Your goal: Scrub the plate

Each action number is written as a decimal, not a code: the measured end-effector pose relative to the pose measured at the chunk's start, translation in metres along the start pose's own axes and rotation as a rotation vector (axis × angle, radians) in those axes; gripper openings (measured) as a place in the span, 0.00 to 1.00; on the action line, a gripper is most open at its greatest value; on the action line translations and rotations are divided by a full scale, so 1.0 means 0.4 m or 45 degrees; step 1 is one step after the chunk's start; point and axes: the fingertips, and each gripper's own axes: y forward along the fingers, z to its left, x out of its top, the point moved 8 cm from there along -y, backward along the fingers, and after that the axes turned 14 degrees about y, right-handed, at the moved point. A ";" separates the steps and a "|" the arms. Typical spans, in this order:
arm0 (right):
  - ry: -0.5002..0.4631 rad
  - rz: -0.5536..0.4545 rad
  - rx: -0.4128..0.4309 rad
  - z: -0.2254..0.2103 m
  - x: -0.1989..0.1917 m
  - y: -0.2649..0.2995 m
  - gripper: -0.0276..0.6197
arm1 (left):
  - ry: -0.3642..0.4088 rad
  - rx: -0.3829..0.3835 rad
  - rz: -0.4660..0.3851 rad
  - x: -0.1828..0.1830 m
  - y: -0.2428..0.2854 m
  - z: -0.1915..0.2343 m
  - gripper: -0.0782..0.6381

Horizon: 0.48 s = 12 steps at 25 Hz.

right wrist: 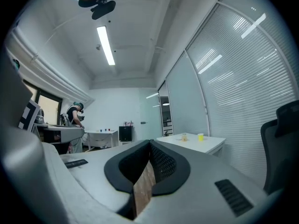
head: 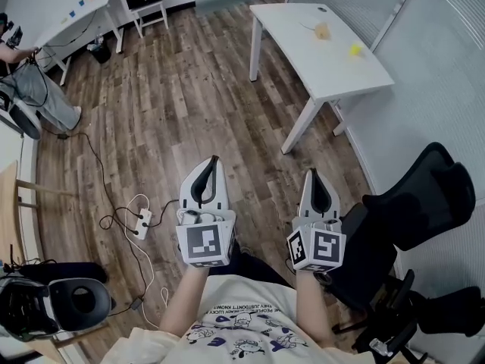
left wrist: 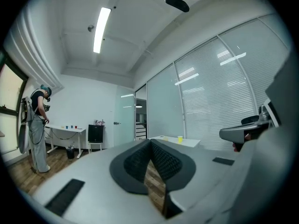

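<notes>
Bright and even all over, mostly from the long ceiling light strip [left wrist: 102, 29] overhead. Only faint, soft shadows under the white table [head: 303, 44] on the wood floor [head: 189, 112]. Streaky glare on the blinds [left wrist: 231, 57] at right. Heavy fisheye bending and black corners in both gripper views. Pretty sharp otherwise, far end included.

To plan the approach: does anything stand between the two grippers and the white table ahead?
Nothing visible does: only bare wood floor lies between the left gripper, the right gripper and the white table. The power strip lies off left, the black chair off right. No plate shows.
</notes>
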 end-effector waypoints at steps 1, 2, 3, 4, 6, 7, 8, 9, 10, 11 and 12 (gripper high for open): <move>0.001 0.006 0.004 -0.005 -0.001 0.004 0.04 | 0.001 0.007 0.009 -0.003 0.001 -0.001 0.15; 0.001 0.013 0.008 -0.007 -0.003 0.009 0.04 | 0.003 0.013 0.017 -0.008 0.003 -0.001 0.15; 0.000 0.017 0.012 -0.009 -0.005 0.016 0.04 | 0.003 0.019 0.022 -0.014 0.006 0.001 0.15; -0.002 0.020 0.017 -0.009 -0.008 0.024 0.04 | 0.001 0.026 0.025 -0.020 0.011 0.003 0.15; -0.007 0.022 0.027 -0.009 -0.013 0.043 0.04 | 0.002 0.038 0.018 -0.028 0.026 0.011 0.15; -0.009 0.023 0.030 -0.009 -0.016 0.056 0.04 | 0.004 0.041 0.014 -0.029 0.036 0.015 0.15; -0.009 0.025 0.033 -0.008 -0.018 0.070 0.04 | 0.004 0.041 0.013 -0.031 0.048 0.020 0.15; -0.008 0.026 0.034 -0.008 -0.021 0.086 0.04 | 0.006 0.039 0.016 -0.033 0.062 0.025 0.15; -0.008 0.028 0.035 -0.008 -0.022 0.104 0.04 | 0.008 0.034 0.022 -0.035 0.078 0.030 0.15; -0.010 0.030 0.036 -0.008 -0.023 0.122 0.04 | 0.008 0.029 0.027 -0.036 0.097 0.036 0.15; -0.013 0.031 0.036 -0.009 -0.024 0.142 0.04 | 0.005 0.029 0.024 -0.038 0.117 0.042 0.15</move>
